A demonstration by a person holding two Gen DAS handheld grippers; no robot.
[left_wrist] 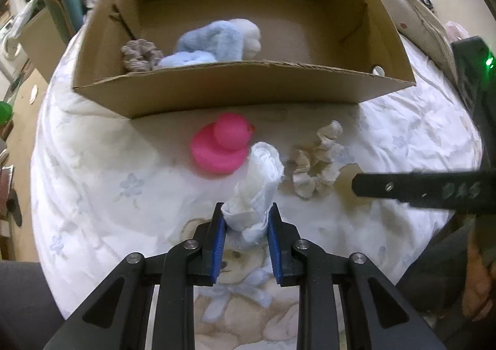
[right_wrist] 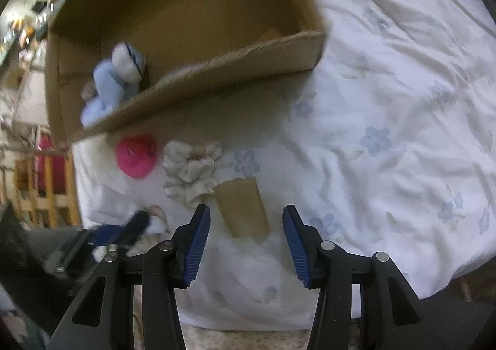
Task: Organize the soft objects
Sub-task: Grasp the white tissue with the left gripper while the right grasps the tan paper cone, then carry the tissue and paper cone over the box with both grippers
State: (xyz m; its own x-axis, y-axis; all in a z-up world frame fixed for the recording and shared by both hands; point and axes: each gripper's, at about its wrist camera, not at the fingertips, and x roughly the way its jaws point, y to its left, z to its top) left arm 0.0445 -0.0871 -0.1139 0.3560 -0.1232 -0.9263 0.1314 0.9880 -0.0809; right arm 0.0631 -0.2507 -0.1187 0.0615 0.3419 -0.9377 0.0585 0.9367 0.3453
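Note:
My left gripper (left_wrist: 246, 210) is shut on a rolled white cloth (left_wrist: 259, 185), held above the bed. Beyond it a pink rubber duck (left_wrist: 221, 146) and a cream scrunchie (left_wrist: 317, 165) lie in front of an open cardboard box (left_wrist: 241, 91). The box holds a light blue plush (left_wrist: 217, 41) and a grey-brown scrunchie (left_wrist: 139, 53). My right gripper (right_wrist: 246, 215) is open and empty over a brown cardboard piece (right_wrist: 243, 208), close to the cream scrunchie (right_wrist: 190, 168). The duck (right_wrist: 136, 156), box (right_wrist: 223, 67) and plush (right_wrist: 113, 83) show beyond it.
A white quilt with blue flowers (right_wrist: 387, 120) and a teddy print (left_wrist: 238, 272) covers the bed. The right gripper's finger (left_wrist: 415, 190) juts in from the right in the left wrist view. Furniture and clutter (left_wrist: 46, 8) stand off the bed's left side.

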